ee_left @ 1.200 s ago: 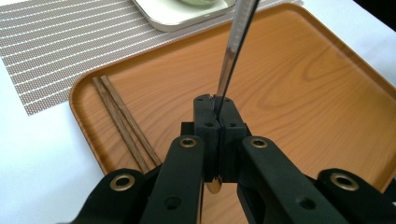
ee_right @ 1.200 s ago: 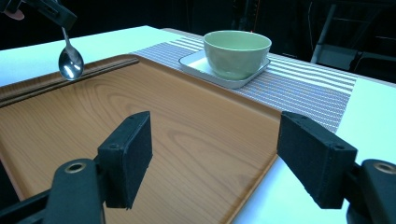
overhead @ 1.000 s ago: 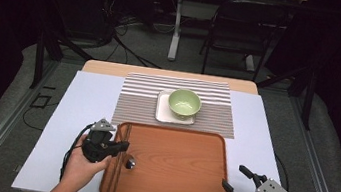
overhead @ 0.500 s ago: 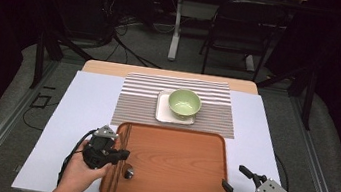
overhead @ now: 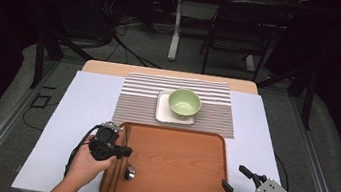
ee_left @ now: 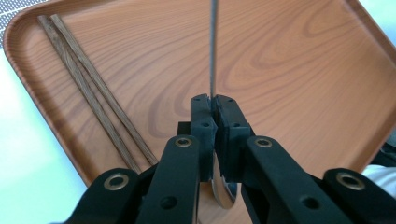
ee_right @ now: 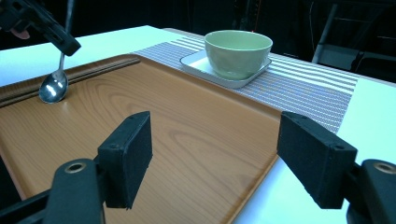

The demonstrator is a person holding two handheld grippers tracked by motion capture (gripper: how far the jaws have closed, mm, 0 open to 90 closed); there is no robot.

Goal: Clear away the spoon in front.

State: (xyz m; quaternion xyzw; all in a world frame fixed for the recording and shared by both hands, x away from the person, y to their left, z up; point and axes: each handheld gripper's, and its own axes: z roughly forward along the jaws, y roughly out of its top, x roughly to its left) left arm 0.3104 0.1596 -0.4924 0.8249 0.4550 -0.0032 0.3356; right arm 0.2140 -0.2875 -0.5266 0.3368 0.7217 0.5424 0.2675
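A metal spoon (overhead: pixel 130 172) stands nearly upright at the left of the wooden tray (overhead: pixel 173 130), its bowl (ee_right: pixel 53 87) touching the tray floor. My left gripper (overhead: pixel 125 151) is shut on the thin handle (ee_left: pixel 213 46), which runs up between the pads (ee_left: pixel 201 112). Its jaws have just been opening slightly, with the handle still between them. A pair of wooden chopsticks (ee_left: pixel 93 93) lies along the tray's left rim. My right gripper (overhead: pixel 233 176) rests open at the tray's near right corner, nothing between its fingers (ee_right: pixel 128 154).
A green bowl (overhead: pixel 184 102) sits on a white square plate (overhead: pixel 163 115) on a striped placemat (overhead: pixel 138 96) beyond the tray. A pale sheet (overhead: pixel 80 113) covers the table. Chairs and cables stand on the floor behind.
The left gripper has shifted slightly right and toward the near edge with the spoon, whose bowl has moved nearer along the tray. The right gripper has stayed in place.
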